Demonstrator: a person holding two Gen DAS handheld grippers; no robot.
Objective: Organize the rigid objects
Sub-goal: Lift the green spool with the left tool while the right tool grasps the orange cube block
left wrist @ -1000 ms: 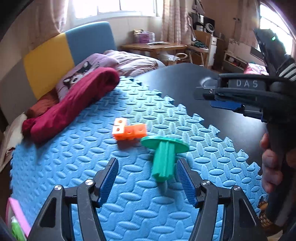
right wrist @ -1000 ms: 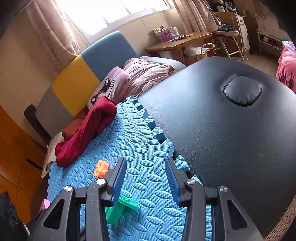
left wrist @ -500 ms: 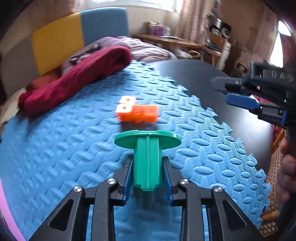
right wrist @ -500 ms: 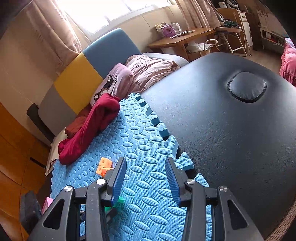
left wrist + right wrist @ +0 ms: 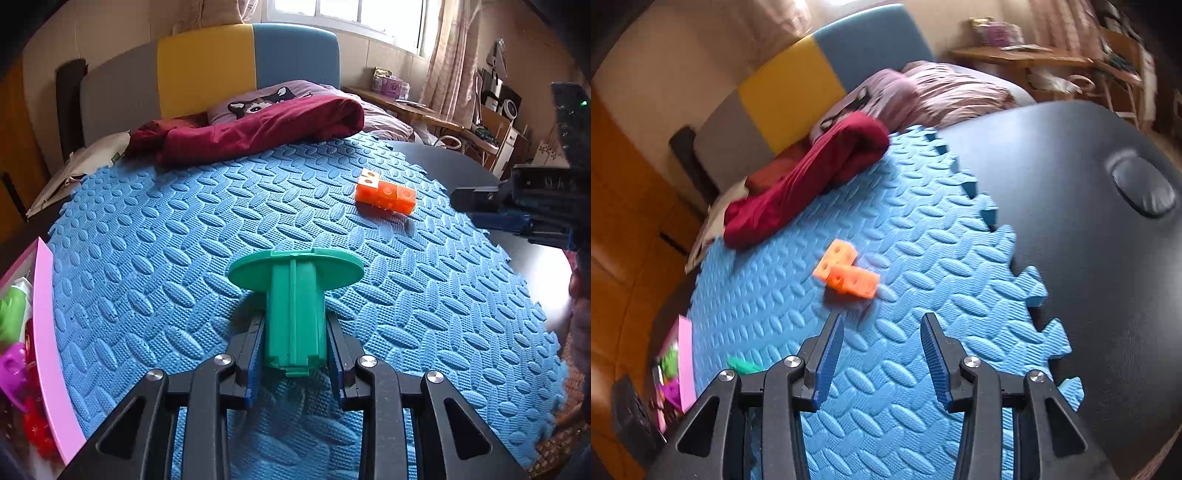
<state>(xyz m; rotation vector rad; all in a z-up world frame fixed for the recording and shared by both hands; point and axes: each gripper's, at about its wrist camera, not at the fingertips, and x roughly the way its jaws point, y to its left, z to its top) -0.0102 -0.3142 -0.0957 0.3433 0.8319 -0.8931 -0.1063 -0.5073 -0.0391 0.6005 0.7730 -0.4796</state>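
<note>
A green plastic peg with a round flange (image 5: 295, 295) sits between the blue pads of my left gripper (image 5: 295, 354), which is shut on its shaft just above the blue foam mat (image 5: 166, 258). An orange block piece made of joined cubes (image 5: 384, 194) lies on the mat further off to the right. In the right wrist view that orange block piece (image 5: 847, 273) lies ahead of my right gripper (image 5: 881, 354), whose jaws stand open with only mat between them. A sliver of the green peg (image 5: 742, 365) shows at the lower left there.
A pink box (image 5: 48, 350) with colourful toys stands at the mat's left edge, the same pink box (image 5: 677, 365) showing in the right wrist view. A dark red cloth (image 5: 258, 127) lies at the far side. The black padded table (image 5: 1089, 240) borders the mat on the right.
My left gripper closed on the green peg and swung with it toward the left, bringing the pink box into view. My right gripper moved toward the orange block piece, still open.
</note>
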